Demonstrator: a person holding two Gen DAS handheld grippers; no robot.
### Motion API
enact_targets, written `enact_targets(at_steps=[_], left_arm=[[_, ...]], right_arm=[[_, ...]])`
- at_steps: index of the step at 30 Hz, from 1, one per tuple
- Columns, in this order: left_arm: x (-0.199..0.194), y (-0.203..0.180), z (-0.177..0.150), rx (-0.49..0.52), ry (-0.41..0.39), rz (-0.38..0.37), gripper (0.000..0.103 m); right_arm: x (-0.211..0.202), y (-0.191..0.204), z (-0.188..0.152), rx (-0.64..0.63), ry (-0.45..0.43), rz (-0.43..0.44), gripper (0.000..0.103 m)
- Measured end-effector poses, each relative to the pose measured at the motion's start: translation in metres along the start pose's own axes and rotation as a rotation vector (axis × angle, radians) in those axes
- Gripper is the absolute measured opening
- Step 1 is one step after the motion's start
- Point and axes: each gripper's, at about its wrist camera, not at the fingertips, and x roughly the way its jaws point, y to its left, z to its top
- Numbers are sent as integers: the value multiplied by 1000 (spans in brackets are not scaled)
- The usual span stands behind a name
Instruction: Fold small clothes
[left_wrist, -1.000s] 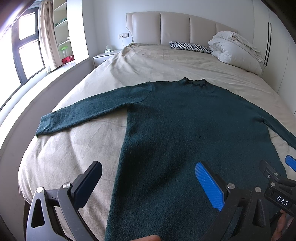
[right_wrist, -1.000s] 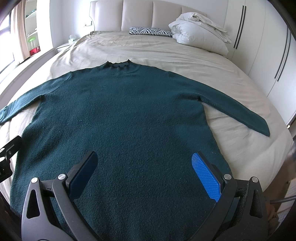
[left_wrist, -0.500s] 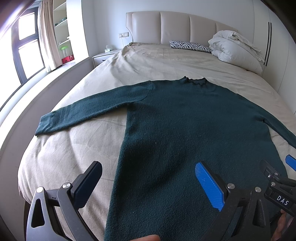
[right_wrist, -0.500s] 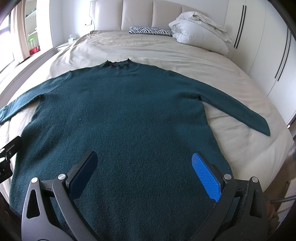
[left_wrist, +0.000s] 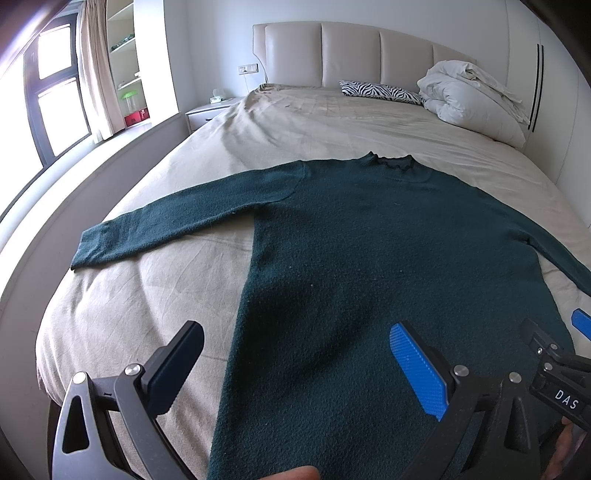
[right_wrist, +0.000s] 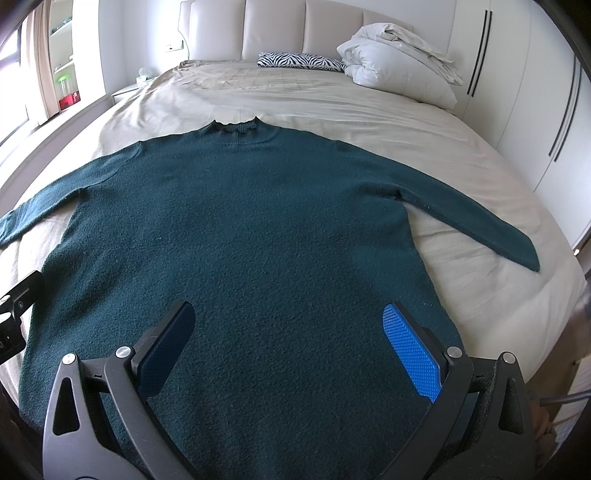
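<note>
1. Both grippers, left (left_wrist: 295, 363) and right (right_wrist: 288, 345), hover wide open over the sweater's hem.
2. Fuzzy dark-green sweater (right_wrist: 236, 236) lies flat, sleeves spread, on the wrinkled beige bed (right_wrist: 332, 107).
3. Beyond the sweater: padded headboard (right_wrist: 277, 26), zebra pillow (right_wrist: 299, 61), bundled white duvet (right_wrist: 399, 70).

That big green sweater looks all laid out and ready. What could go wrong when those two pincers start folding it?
Both the left gripper and right gripper are open above the sweater, holding nothing. The knit looks thick, so a pinch might catch only the top layer or grab the beige sheet underneath. The sleeves spread wide toward the bed's sides, so one may drag or bunch while being folded in.
</note>
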Motion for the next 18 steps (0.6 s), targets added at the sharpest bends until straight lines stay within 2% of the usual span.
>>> enact_targets(at_steps=[6,10,13,16,18], left_arm=[[8,-4,6,-6,29,-41,103],[14,-11,14,-18,50,-85,103],[20,-17,23,-22,58,-121,103],[30,-20,33,-48,92,-192,103],[41,-25,41,-82,119,-266,103]], right_arm=[[4,-7,4,16,4,6,103],[10,-27,12,58,8,41,103],[15,-66,23,158,-12,95,103],[27,-137,34,346,-34,171,103],[41,-195,35,523,-34,214,103]])
